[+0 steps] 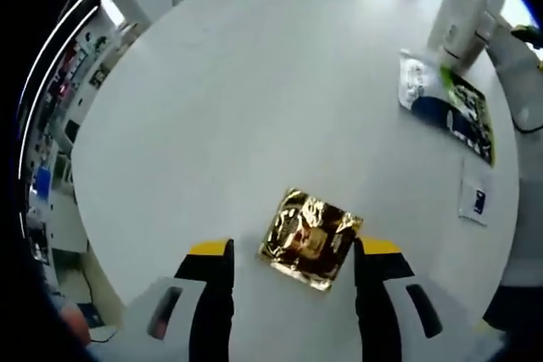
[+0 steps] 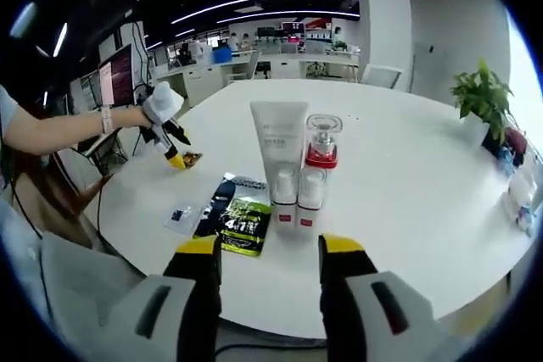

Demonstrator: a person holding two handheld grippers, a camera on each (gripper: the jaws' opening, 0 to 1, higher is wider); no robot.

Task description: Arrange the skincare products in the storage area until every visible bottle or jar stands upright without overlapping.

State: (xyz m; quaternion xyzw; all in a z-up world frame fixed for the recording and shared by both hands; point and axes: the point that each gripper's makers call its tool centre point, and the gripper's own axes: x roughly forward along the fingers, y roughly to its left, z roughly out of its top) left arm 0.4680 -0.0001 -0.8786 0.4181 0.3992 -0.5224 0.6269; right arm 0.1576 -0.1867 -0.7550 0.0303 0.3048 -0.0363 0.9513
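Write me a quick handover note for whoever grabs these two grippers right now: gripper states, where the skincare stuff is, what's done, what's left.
Left gripper: open, jaws either side of a gold foil sachet lying flat on the white table.
Right gripper: open, empty, facing the cluster.
Done: white tube, two small white bottles and red-based glass bottle stand upright together.
Left: gold sachet sits apart; dark and green sachets lie flat, overlapping, beside the bottles.

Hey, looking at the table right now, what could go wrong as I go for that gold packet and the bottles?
The gold packet lies flat between the open left gripper jaws, so they may slide over it instead of lifting it. The white tube, the two small bottles and the red-based bottle stand packed together; the right gripper might topple one while reaching.
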